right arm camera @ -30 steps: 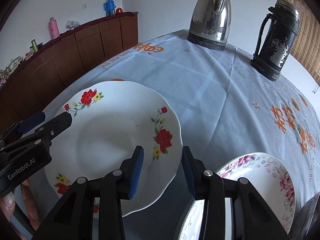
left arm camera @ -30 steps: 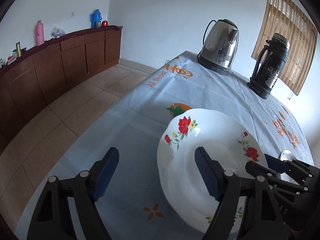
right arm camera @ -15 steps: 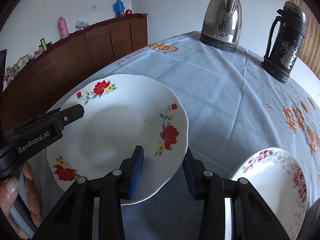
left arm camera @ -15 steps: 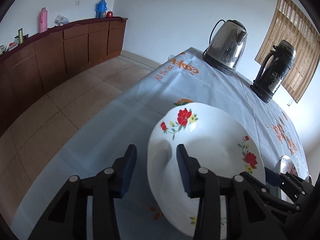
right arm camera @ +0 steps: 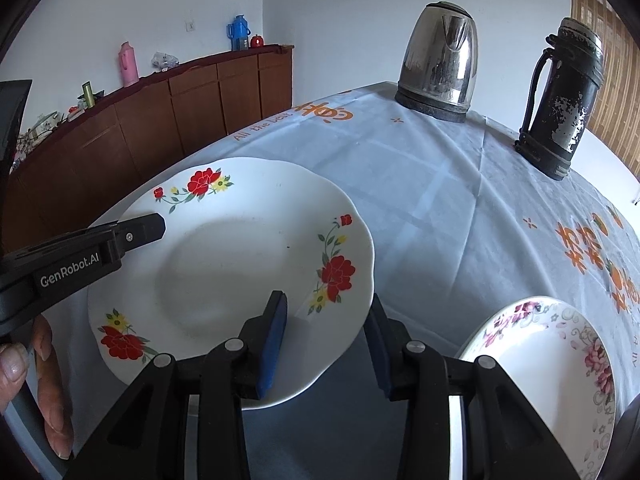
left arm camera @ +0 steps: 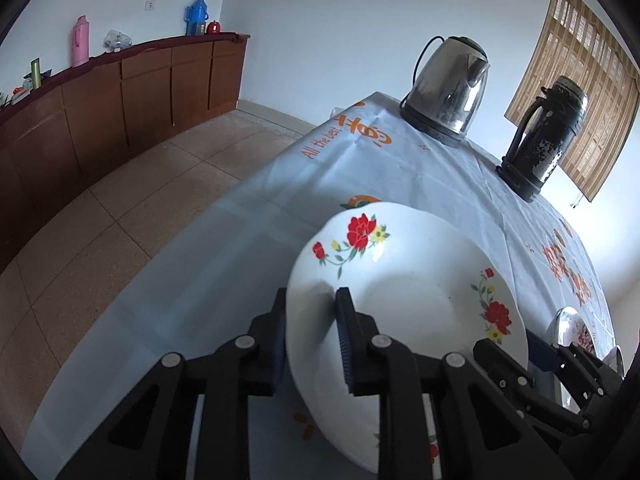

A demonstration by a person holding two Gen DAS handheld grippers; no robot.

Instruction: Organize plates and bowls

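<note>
"GenRobot.AI" on left gripper

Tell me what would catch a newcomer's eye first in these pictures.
The white plate with red flowers, near the table's edge, with the left gripper shut on its rim and the right gripper straddling the opposite rim. Beyond it stand a steel kettle and a worn black flask; a pink-flowered plate lies at the right.
</note>
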